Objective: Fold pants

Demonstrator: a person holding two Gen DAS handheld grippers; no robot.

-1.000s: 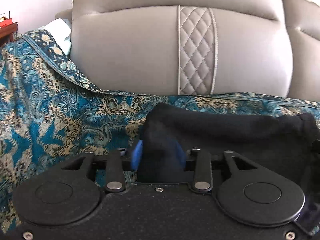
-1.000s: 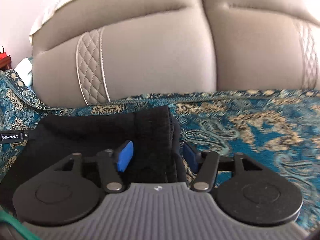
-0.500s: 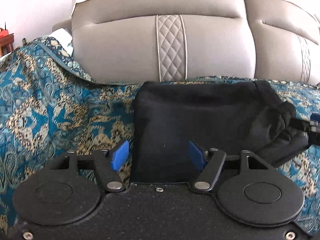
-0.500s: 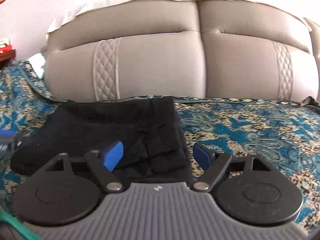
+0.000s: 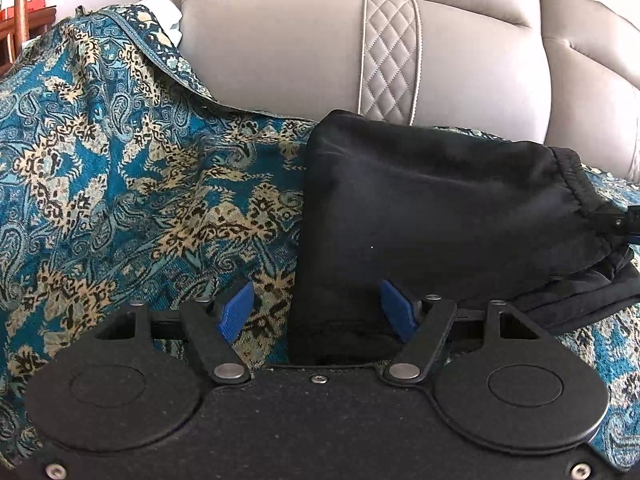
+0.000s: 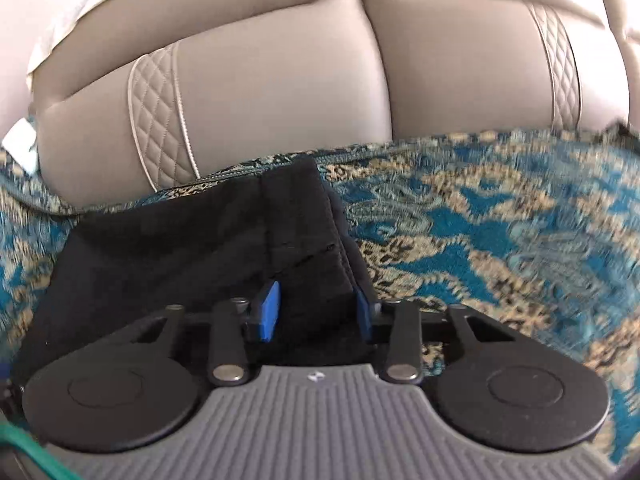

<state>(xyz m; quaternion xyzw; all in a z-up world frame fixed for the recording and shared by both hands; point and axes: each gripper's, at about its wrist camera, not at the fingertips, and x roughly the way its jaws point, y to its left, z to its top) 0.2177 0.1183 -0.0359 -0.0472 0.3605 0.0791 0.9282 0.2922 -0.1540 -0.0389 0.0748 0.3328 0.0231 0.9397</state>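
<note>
Resting spot: the folded black pants lie on the patterned blue throw, just in front of the grey sofa back.
Left gripper: spread wide, its blue pads apart; the left edge of the pants lies between them, with bare throw showing inside the left pad and black cloth reaching to the right pad. Whether either pad touches the cloth, I cannot tell.
Right gripper: partly spread, its blue pads flanking the right edge of the pants; the layered hem side sits in the gap. The picture is blurred, so a firm pinch cannot be told.
Pants, left wrist view: folded into a thick rectangle, a gathered elastic band at the far right end, lower layers sticking out beneath on that side.
Pants, right wrist view: stacked layers with a stitched seam near the right edge.
Throw: teal and tan paisley, spread under the pants and well out to both sides.
Sofa back: upright behind the pants, with quilted diamond strips.
</note>
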